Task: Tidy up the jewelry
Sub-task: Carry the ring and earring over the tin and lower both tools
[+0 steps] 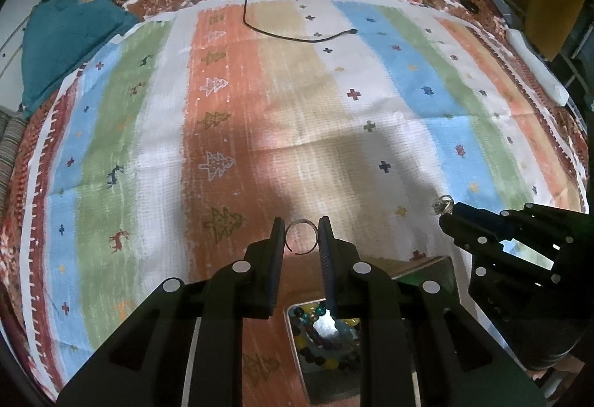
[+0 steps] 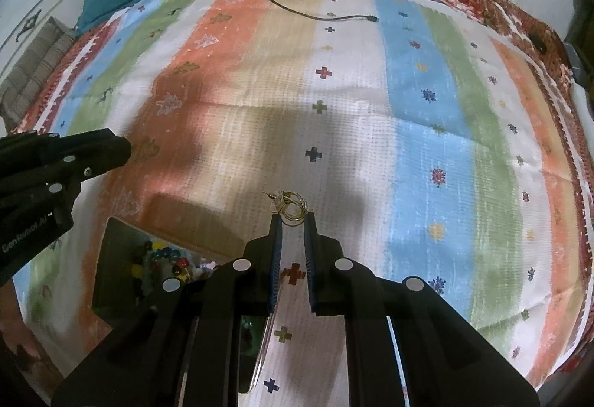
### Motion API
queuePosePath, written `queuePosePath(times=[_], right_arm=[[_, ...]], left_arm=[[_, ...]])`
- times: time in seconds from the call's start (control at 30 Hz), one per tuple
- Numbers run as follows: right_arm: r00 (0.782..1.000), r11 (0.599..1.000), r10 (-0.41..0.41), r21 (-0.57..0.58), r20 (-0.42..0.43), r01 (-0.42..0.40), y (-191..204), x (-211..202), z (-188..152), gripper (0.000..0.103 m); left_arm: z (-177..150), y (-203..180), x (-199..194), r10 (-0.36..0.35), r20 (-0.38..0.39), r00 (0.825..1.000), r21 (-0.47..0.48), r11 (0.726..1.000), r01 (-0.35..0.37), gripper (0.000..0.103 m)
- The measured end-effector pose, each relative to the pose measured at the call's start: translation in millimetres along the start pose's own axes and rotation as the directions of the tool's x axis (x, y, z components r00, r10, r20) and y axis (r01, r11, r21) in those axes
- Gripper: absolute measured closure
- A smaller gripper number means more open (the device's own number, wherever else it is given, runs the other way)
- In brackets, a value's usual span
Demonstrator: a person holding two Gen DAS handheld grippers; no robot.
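My left gripper [image 1: 301,223] is shut on a thin open metal ring [image 1: 301,236], held between its fingertips above the striped cloth. My right gripper [image 2: 294,217] is shut on a small bundle of gold hoop earrings [image 2: 291,207]; the bundle also shows in the left wrist view [image 1: 441,203] at the tip of the right gripper [image 1: 451,215]. An open jewelry box [image 1: 326,332] with coloured beads lies below and behind the left gripper; it shows in the right wrist view [image 2: 148,258] at lower left, partly hidden by the gripper bodies.
A striped patterned cloth [image 1: 297,110] covers the bed. A black cable [image 1: 297,35] lies at the far side. A teal cloth [image 1: 70,32] is bunched at the far left. A white object [image 1: 538,69] lies along the right edge.
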State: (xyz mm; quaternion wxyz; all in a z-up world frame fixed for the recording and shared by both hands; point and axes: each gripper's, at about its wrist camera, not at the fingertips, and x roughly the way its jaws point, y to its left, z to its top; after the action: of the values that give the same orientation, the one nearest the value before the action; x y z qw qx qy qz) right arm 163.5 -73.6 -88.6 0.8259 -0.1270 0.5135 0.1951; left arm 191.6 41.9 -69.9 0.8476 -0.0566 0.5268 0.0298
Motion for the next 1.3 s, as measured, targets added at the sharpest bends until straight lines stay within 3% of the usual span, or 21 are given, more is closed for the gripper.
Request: queuePosePath(times=[1.3], right_arm=[[0.997, 0.997, 0.056, -0.06, 0.048, -0.053, 27, -39, -45, 0.09]], left_arm=[[-49, -19, -56, -0.062, 0.087, 0.994, 0.023, 0.998, 0.061, 0.085]])
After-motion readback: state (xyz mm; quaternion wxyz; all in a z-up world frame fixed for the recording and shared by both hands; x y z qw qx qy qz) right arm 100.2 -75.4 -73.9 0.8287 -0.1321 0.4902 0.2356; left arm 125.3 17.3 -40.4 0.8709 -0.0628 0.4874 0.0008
